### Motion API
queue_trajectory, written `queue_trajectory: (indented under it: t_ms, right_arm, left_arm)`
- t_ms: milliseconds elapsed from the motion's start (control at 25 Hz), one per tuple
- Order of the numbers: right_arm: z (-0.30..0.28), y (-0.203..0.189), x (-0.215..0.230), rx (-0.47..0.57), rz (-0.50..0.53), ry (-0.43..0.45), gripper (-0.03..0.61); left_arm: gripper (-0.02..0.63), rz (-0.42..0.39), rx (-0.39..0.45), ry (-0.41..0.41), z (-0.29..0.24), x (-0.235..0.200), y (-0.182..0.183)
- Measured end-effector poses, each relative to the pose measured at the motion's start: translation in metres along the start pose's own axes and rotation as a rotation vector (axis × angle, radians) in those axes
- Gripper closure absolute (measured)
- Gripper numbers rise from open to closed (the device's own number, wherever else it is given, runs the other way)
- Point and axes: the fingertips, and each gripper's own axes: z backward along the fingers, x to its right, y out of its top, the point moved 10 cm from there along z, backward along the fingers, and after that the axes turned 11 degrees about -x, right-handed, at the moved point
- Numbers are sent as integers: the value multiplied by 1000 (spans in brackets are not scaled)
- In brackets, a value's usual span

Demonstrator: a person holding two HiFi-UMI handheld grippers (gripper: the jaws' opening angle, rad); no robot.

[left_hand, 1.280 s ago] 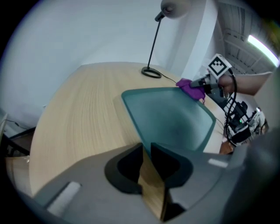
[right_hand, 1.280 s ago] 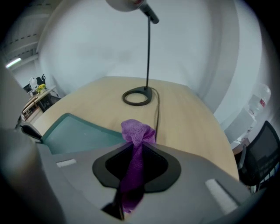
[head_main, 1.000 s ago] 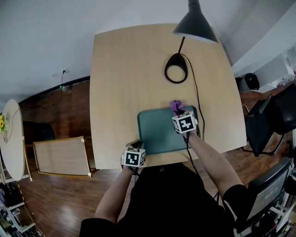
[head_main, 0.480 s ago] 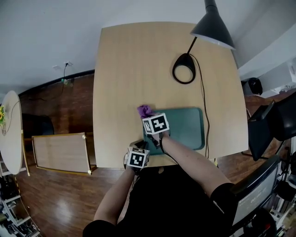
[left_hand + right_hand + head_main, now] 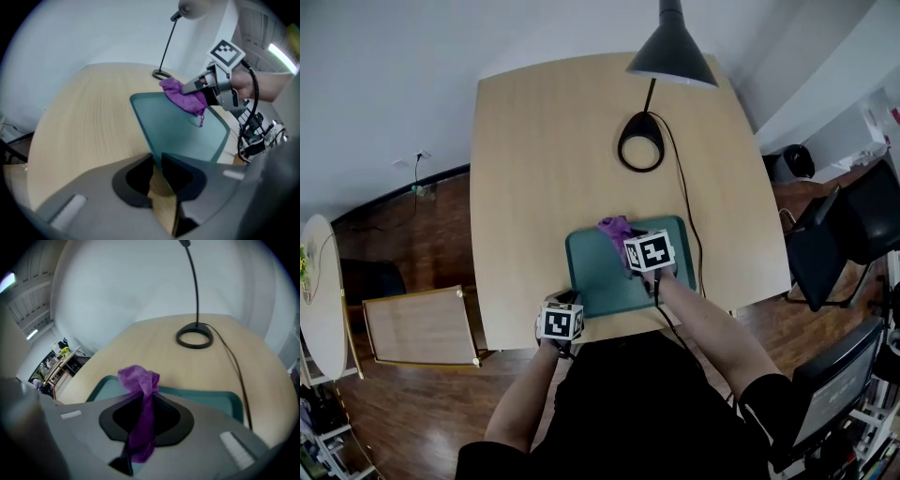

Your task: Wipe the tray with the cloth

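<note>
Two hand-held grippers are seen at a green tray [image 5: 600, 281] that lies at the near edge of a pale wooden table [image 5: 544, 150]. A black desk lamp [image 5: 670, 52] is set on the far part of the table, its ring base [image 5: 640, 155] well apart from the tray. Its cable [image 5: 684, 211] is run down past the tray's right side. Nothing is placed between the grippers and the tray. A dark chair [image 5: 834, 239] is seen on the floor to the right, and a second round table [image 5: 321, 295] at the far left.

The right gripper [image 5: 626, 236] is closed on a purple cloth [image 5: 614, 226]. The cloth is pinched between the jaws, with a bunch pushed out past the tips and a tail left hanging inside. The bunch is held at the tray's far rim, left of its middle. The left gripper [image 5: 570, 300] is held at the tray's near left corner. Its jaws are drawn almost together, and that corner is taken between their tips.

Whether the cloth is pressed flat on the tray's floor cannot be told. The tray's near rim is partly covered by the right hand [image 5: 667, 281] in the head view.
</note>
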Motion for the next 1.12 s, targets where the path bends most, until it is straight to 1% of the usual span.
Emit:
queue_trajectory:
  t_ms: [80, 160, 200, 280, 400, 520, 600, 680, 760, 840, 920, 1040, 1120]
  right_arm:
    - [13, -14, 36, -1, -39, -53, 514]
    - [25, -28, 69, 0, -68, -104, 514]
    - [31, -33, 84, -1, -77, -131, 514]
    - [42, -40, 110, -7, -89, -186, 514]
    - [50, -47, 135, -22, -112, -233, 514]
    - [48, -48, 141, -20, -134, -233, 514]
    - [46, -49, 140, -14, -139, -241, 515]
    - [46, -49, 137, -14, -151, -251, 515]
    - [46, -47, 128, -12, -166, -232, 514]
    - [42, -45, 108, -8, -178, -173, 514]
    - [35, -42, 80, -13, -175, -105, 514]
    - [20, -38, 31, -40, -151, -16, 514]
    - [10, -31, -7, -47, -123, 41, 514]
  left_arm:
    - [531, 11, -2, -9, -2, 0, 2]
    - [535, 18, -2, -45, -10, 4, 5]
    - [535, 8, -7, -55, -14, 7, 8]
    - [531, -31, -24, -44, -19, 16, 15]
    - [525, -66, -37, -8, -15, 24, 19]
    - [523, -39, 2, 7, 4, 23, 14]
    - [518, -6, 14, -23, 10, 22, 4]
    - [506, 16, -1, -74, 4, 24, -5]
    - [506, 21, -19, -120, -6, 25, -10]
    - [508, 23, -29, -125, -12, 26, -11]
    - [511, 21, -31, -107, -9, 27, -8]
    - [532, 9, -33, -104, -4, 34, -5]
    - [532, 7, -33, -111, -4, 35, -6]
